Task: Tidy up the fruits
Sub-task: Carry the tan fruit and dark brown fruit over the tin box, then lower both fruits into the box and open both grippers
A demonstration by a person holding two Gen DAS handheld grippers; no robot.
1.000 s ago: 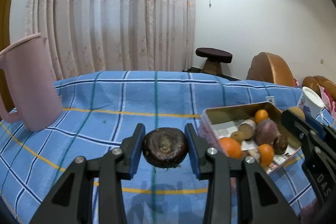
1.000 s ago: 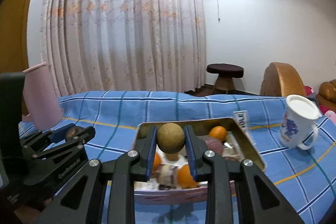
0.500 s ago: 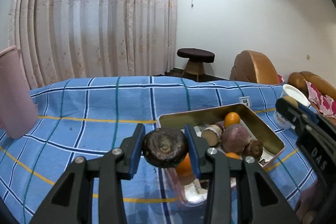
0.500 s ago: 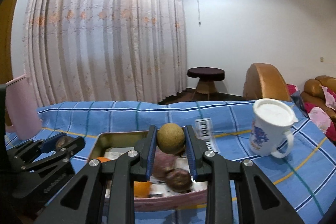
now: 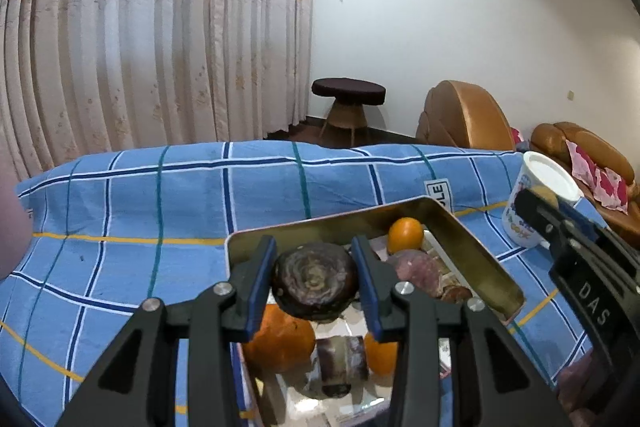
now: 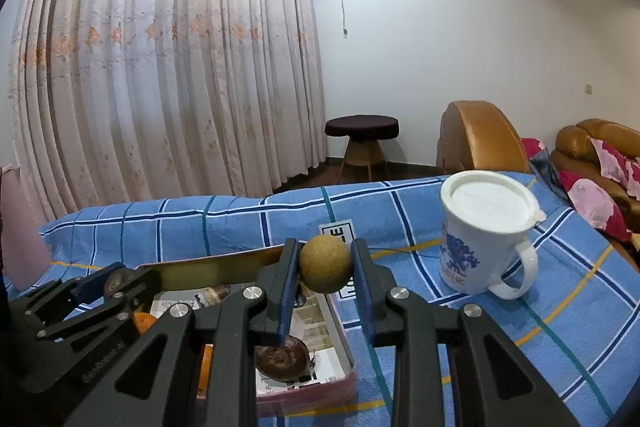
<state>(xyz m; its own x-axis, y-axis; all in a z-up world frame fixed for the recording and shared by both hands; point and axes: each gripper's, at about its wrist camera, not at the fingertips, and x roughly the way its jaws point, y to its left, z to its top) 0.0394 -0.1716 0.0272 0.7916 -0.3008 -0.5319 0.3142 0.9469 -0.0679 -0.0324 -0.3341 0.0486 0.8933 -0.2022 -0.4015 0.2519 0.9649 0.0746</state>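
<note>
Both grippers are now sitting over the tin, having carried their fruit across from the bare cloth on the left. In the left wrist view, the left gripper (image 5: 316, 283) is clamping a dark brown, flattish round fruit (image 5: 315, 281) between its blue pads, and it is hanging above the near left part of the metal tin (image 5: 476, 247). Oranges (image 5: 405, 235) and purplish fruit (image 5: 414, 267) are lying inside the tin below and beyond it. The right gripper (image 6: 325, 267) is squeezing a small tan ball-shaped fruit (image 6: 326, 264) and is hovering at the tin's (image 6: 208, 271) far right corner, with another dark fruit (image 6: 283, 353) lying in the tin beneath its fingers. A white lidded mug (image 6: 482, 235) is standing on the blue checked cloth (image 6: 540, 311) to the right of the tin, well apart from it. A pink jug (image 6: 18, 231) is showing at the far left edge.
</note>
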